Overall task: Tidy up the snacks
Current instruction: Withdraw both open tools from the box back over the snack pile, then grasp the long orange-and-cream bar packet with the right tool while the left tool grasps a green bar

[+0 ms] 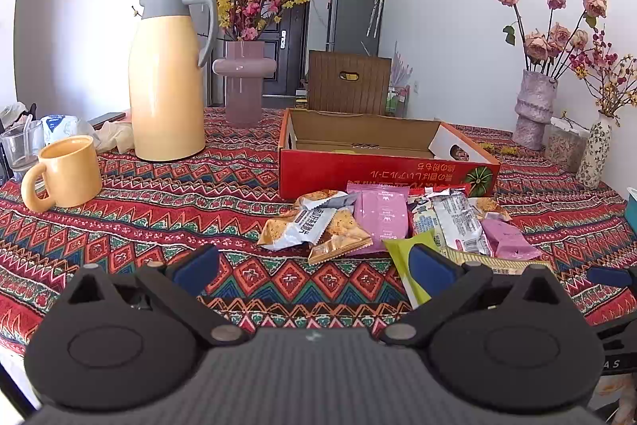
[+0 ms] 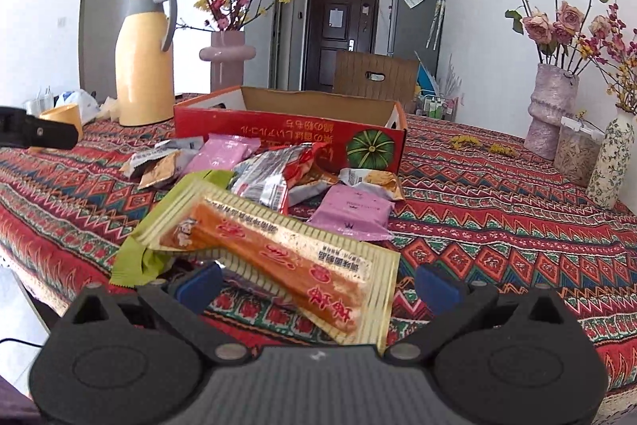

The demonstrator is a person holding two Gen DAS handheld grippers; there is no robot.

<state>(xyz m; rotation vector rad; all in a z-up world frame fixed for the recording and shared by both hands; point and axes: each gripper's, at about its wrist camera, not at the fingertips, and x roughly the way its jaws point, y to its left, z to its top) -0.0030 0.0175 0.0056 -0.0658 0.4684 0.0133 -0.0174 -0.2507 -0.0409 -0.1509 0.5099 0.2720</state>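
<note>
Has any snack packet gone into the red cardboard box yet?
Cannot tell: the left wrist view shows mostly bare cardboard inside the red cardboard box, but its near wall hides the floor, and the snack packets lie on the tablecloth.

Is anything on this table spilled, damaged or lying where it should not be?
Nothing looks spilled or damaged. The snack packets lie in a loose, overlapping heap on the tablecloth in front of the red box, not inside it. Small yellow petals are scattered near the vases.

Both views are brightly lit by daylight. The wall left of the jug [image 1: 167, 74] is blown out to white. Straight lines are bent and corners darkened by fisheye distortion. The wrapper [image 2: 274, 245] nearest the right lens is slightly blurred.
</note>
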